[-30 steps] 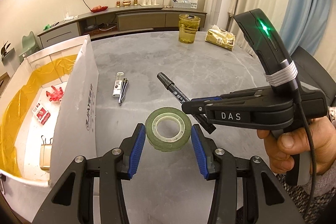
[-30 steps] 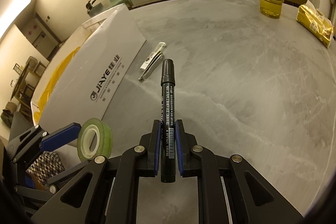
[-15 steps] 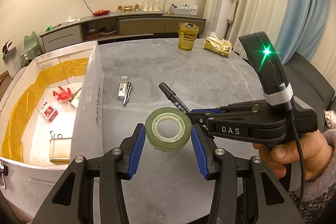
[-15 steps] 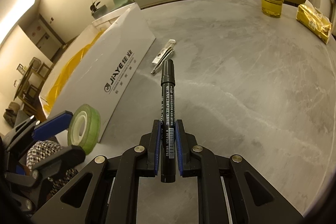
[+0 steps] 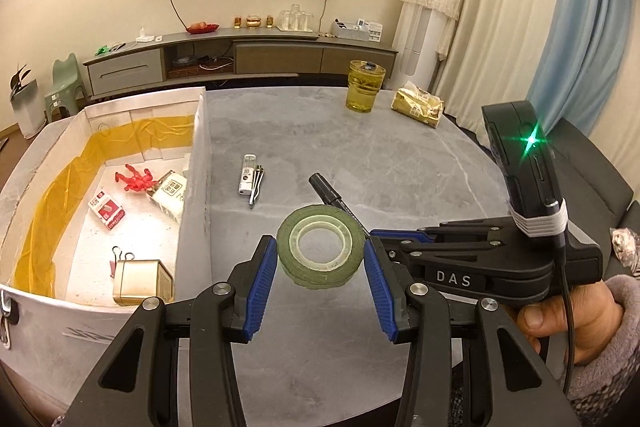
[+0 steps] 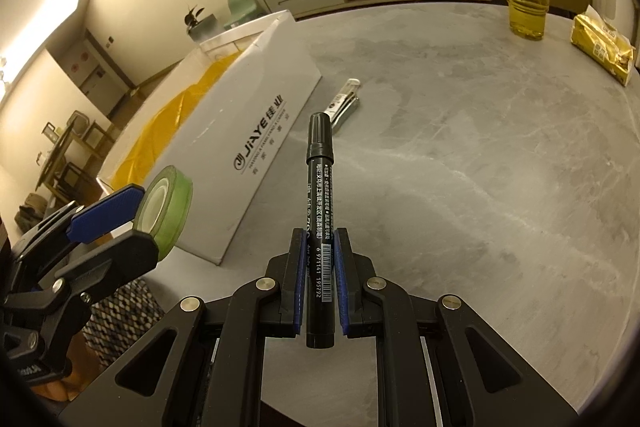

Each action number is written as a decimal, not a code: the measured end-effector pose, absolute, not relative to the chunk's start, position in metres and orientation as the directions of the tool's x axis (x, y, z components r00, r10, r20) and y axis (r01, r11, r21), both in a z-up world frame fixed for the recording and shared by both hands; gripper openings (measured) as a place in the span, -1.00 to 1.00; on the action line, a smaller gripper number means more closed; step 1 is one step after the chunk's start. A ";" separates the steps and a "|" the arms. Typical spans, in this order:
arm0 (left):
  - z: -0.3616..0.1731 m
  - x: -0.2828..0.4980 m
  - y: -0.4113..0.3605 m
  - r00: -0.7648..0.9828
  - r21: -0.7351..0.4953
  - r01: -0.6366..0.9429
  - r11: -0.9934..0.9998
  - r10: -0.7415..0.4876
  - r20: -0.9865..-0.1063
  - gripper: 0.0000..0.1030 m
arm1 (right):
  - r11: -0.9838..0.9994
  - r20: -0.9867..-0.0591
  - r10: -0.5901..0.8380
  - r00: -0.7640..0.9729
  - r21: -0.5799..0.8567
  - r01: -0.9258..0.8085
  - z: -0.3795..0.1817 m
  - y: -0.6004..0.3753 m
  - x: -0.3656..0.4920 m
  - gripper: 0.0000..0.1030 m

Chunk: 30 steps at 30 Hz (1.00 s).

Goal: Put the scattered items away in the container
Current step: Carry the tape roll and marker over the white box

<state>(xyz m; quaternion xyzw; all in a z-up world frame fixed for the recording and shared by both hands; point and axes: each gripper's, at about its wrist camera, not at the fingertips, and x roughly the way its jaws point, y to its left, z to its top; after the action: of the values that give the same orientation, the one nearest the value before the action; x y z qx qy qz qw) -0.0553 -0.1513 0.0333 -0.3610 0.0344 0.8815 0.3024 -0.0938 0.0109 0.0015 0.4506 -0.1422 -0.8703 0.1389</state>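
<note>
My left gripper (image 5: 320, 263) is shut on a green tape roll (image 5: 316, 273) and holds it flat above the grey table, just right of the white box (image 5: 198, 167). My right gripper (image 6: 319, 247) is shut on a black marker (image 6: 319, 163), cap pointing forward over the table. In the left wrist view the right gripper (image 5: 380, 239) sits close beside the tape, and the marker (image 5: 324, 187) sticks out behind the roll. The right wrist view shows the tape (image 6: 170, 203) at lower left, near the box's printed wall (image 6: 256, 131).
The yellow-lined box holds a red figure (image 5: 134, 179), small card packs (image 5: 106, 209), a gold box (image 5: 138, 281) and binder clips. A white lighter-like item with metal clippers (image 5: 250, 179) lies on the table. A glass of yellow liquid (image 5: 365, 91) and a gold packet (image 5: 418, 107) stand far back.
Both grippers have risen and drawn back from the table, each keeping its item. The tape is now higher, and more of the box's inside shows on the left.
</note>
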 end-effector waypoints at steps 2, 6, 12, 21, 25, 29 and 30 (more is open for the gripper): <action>0.035 -0.056 -0.154 -0.559 -0.162 -0.555 -0.816 0.510 -0.653 -0.10 | -0.919 -0.741 -0.375 -0.557 0.377 0.118 0.004 0.009 -0.093 -0.73; 0.040 -0.057 -0.161 -0.566 -0.172 -0.546 -0.820 0.513 -0.646 -0.10 | -0.916 -0.734 -0.384 -0.561 0.379 0.130 0.010 0.003 -0.092 -0.73; 0.050 -0.065 -0.177 -0.583 -0.194 -0.525 -0.829 0.516 -0.627 -0.10 | -0.908 -0.720 -0.403 -0.565 0.390 0.151 0.020 -0.005 -0.093 -0.73; 0.066 -0.082 -0.210 -0.627 -0.212 -0.475 -0.854 0.498 -0.599 -0.10 | -0.902 -0.708 -0.424 -0.565 0.388 0.191 0.037 -0.023 -0.099 -0.73; 0.071 -0.091 -0.224 -0.647 -0.202 -0.451 -0.869 0.475 -0.596 -0.10 | -0.894 -0.701 -0.442 -0.560 0.397 0.209 0.043 -0.032 -0.103 -0.73; 0.074 -0.101 -0.237 -0.661 -0.187 -0.434 -0.881 0.453 -0.598 -0.10 | -0.887 -0.694 -0.458 -0.556 0.397 0.235 0.052 -0.045 -0.110 -0.73; 0.075 -0.103 -0.240 -0.666 -0.181 -0.429 -0.885 0.446 -0.598 -0.10 | -0.886 -0.692 -0.461 -0.556 0.395 0.243 0.054 -0.049 -0.112 -0.73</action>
<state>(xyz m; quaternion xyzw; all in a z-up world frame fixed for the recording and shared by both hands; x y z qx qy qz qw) -0.1028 -0.2400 0.0752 -0.3311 -0.0124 0.9125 0.2397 -0.1120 -0.0490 0.0543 0.4261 -0.1282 -0.8726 0.2016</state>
